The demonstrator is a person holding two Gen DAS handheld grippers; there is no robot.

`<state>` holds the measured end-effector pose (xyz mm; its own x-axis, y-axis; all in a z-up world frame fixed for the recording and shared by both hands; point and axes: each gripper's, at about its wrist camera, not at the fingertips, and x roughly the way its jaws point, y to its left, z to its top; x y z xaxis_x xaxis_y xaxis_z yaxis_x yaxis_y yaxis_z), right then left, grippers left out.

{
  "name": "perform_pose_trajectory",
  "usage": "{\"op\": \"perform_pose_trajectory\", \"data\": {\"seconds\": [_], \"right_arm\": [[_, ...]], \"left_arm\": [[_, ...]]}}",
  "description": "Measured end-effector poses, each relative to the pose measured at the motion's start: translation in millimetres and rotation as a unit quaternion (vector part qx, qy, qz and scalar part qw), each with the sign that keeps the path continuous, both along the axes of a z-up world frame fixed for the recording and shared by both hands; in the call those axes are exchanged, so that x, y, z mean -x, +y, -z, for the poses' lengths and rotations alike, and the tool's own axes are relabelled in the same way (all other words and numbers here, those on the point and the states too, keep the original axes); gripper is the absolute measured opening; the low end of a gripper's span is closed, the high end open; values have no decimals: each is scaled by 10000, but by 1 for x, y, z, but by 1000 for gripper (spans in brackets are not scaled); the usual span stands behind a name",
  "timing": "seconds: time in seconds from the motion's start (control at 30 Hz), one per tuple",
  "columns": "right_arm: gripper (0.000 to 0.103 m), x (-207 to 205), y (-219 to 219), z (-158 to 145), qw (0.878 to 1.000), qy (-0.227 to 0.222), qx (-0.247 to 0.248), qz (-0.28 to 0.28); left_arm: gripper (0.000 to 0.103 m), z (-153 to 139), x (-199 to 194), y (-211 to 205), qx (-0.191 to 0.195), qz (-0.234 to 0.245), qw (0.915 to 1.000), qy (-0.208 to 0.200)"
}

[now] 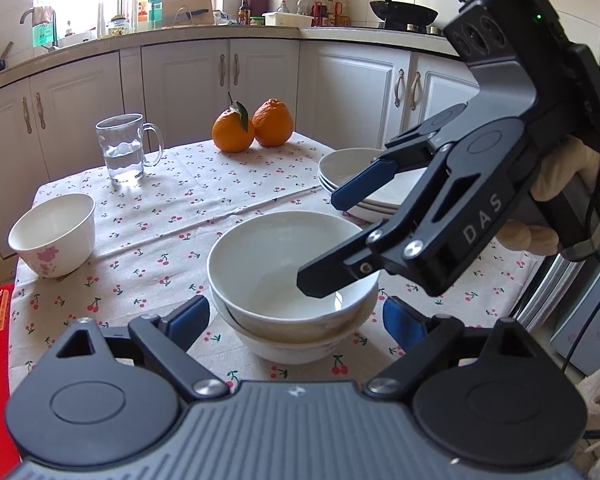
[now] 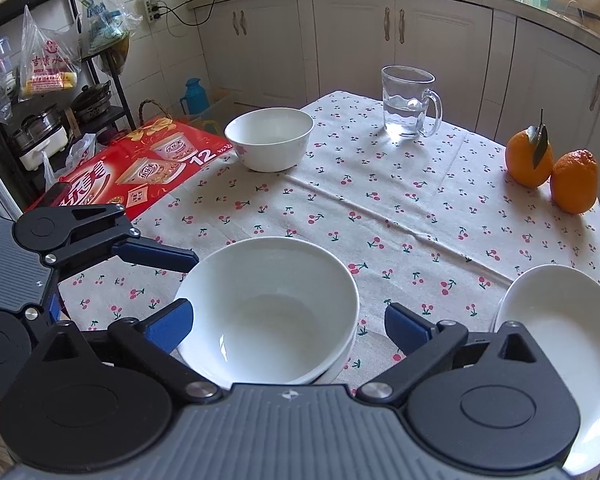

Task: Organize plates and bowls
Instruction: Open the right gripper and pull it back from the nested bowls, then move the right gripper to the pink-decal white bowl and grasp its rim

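Two nested bowls (image 1: 292, 280), both claws spread wide, plates (image 1: 364, 184) beside.

a cherry-print cloth (image 2: 380, 208) covered the tabletop. two nested white bowls (image 1: 292, 280) sat by the near edge, a stack of white plates (image 1: 340, 168) at the right edge. a lone flowered bowl (image 1: 54, 236) stood at the left edge, a glass mug (image 1: 122, 148) of water toward the far left corner, two oranges (image 1: 252, 128) touching at the far edge.
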<state>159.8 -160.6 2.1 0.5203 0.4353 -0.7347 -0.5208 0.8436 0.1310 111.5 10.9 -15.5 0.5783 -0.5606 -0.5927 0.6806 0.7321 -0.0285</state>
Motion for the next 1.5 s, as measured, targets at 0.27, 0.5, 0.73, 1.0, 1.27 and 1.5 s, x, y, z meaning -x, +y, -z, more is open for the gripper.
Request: {"op": "perform_pose_trajectory", "data": {"seconds": [0.27,0.5,0.73,1.0,1.27,1.5], "right_arm": [[103,8,-1,-6,9999,-63,-118,76],[103,6,10,-16,9996,-78,-265,-39],[103,-12,37,-27,9993,-152,-16,-347],[103,-58,70,-40,9975,-302,174,-620],[103,-121,108,-38,9947,-224,475,-886],[103,-168,123,-27,9946,-4,248,-1005]], "left_arm": [[94,-4,9,12,-124,-40,9999,-69],[94,-4,8,39,-243,-373,9989,-114],[94,-5,-16,68,-266,-951,9948,-240],[94,-5,-63,93,-327,-1455,9875,-512],[94,5,-113,104,-234,-1725,9833,-535],[94,18,-146,107,-167,-1865,9814,-418]]}}
